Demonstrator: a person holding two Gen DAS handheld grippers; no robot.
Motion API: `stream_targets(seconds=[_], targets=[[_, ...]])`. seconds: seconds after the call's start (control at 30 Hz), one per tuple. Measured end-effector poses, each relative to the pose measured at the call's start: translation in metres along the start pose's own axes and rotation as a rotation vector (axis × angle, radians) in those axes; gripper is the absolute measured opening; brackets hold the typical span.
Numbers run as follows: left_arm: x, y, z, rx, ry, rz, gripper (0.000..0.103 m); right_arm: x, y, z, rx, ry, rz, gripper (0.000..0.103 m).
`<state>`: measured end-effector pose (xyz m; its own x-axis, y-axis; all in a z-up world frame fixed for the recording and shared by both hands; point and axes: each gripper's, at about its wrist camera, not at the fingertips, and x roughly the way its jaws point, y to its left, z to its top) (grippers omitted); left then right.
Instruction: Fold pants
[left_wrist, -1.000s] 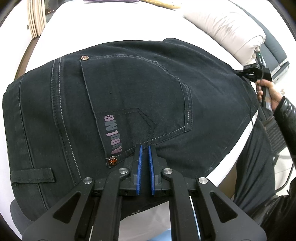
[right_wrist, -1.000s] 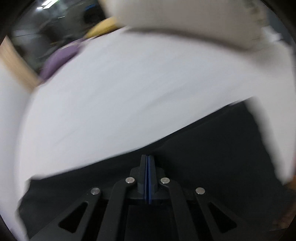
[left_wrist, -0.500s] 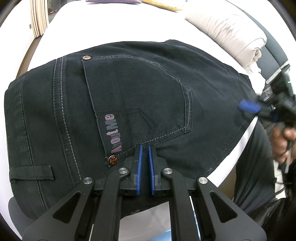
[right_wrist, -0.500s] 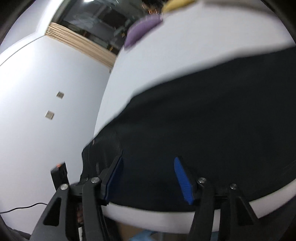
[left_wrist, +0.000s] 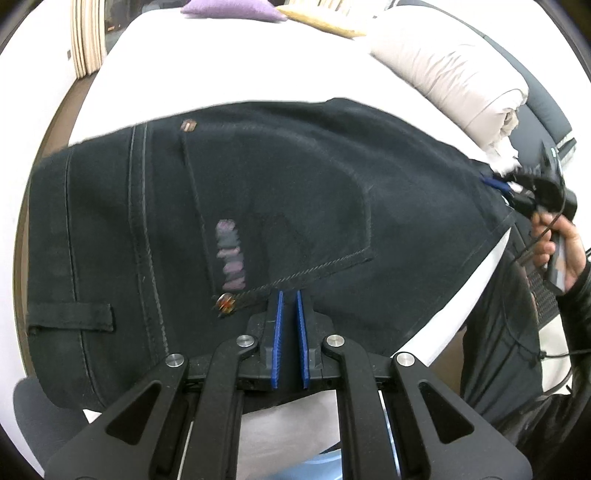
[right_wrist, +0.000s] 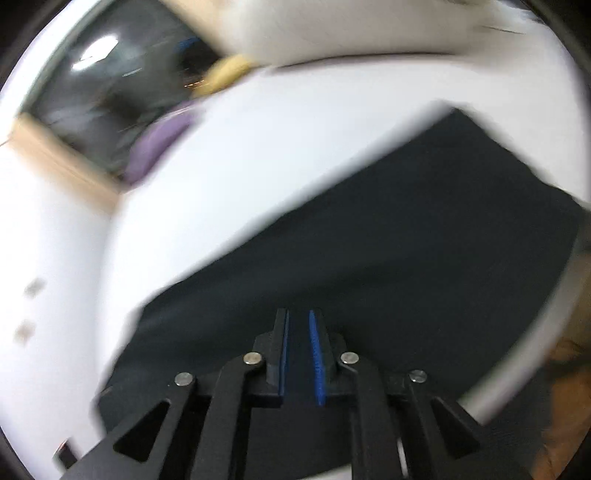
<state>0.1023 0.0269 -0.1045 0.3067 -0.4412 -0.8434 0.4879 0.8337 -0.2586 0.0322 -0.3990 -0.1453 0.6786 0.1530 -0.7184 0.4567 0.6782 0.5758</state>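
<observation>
The black pants (left_wrist: 280, 206) lie flat on the white bed (left_wrist: 229, 62), back pocket and a purple label up. My left gripper (left_wrist: 289, 299) sits over the near edge by the pocket rivet, blue pads a narrow gap apart, nothing between them. My right gripper (right_wrist: 298, 325) hovers over the dark cloth (right_wrist: 406, 266), pads slightly parted and empty. It also shows in the left wrist view (left_wrist: 498, 184) at the pants' right edge, held by a hand. The right wrist view is blurred.
A rolled beige duvet (left_wrist: 454, 74) lies at the bed's far right. A purple cushion (left_wrist: 229, 9) and a yellow one (left_wrist: 321, 22) lie at the head. A pant leg (left_wrist: 498, 332) hangs off the bed's near right edge.
My right gripper was shut, opened wide, and has now narrowed to a small gap while swinging back over the pants. My left gripper stayed nearly in place and lifted slightly.
</observation>
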Motion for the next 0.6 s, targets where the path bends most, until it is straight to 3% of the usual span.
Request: stream_targets(seconds=[0.07, 0.13, 0.23, 0.3, 0.33, 0.4, 0.5, 0.6], targets=[[-0.01, -0.005, 0.008, 0.013, -0.036, -0.018, 0.007, 0.026, 0.051, -0.008, -0.098, 0.101, 0.168, 0.029], [-0.016, -0.011, 0.023, 0.016, -0.074, -0.035, 0.007, 0.062, 0.108, -0.022, -0.19, 0.206, 0.33, 0.031], [-0.013, -0.012, 0.042, -0.001, -0.092, -0.057, 0.007, 0.112, 0.157, -0.034, -0.232, 0.309, 0.467, 0.031], [-0.004, -0.01, 0.051, -0.018, -0.087, -0.076, 0.007, 0.142, 0.164, -0.032, -0.214, 0.361, 0.468, 0.031], [0.006, -0.008, 0.055, -0.028, -0.073, -0.073, 0.007, 0.165, 0.161, -0.032, -0.187, 0.39, 0.428, 0.028], [0.03, 0.0, 0.058, -0.061, -0.027, -0.047, 0.007, 0.191, 0.139, -0.023, -0.118, 0.413, 0.38, 0.0], [0.048, 0.015, 0.053, -0.126, -0.01, -0.055, 0.007, 0.212, 0.121, -0.015, 0.013, 0.412, 0.48, 0.0], [0.049, 0.022, 0.05, -0.15, -0.026, -0.081, 0.007, 0.198, 0.098, 0.004, 0.015, 0.3, 0.444, 0.0]])
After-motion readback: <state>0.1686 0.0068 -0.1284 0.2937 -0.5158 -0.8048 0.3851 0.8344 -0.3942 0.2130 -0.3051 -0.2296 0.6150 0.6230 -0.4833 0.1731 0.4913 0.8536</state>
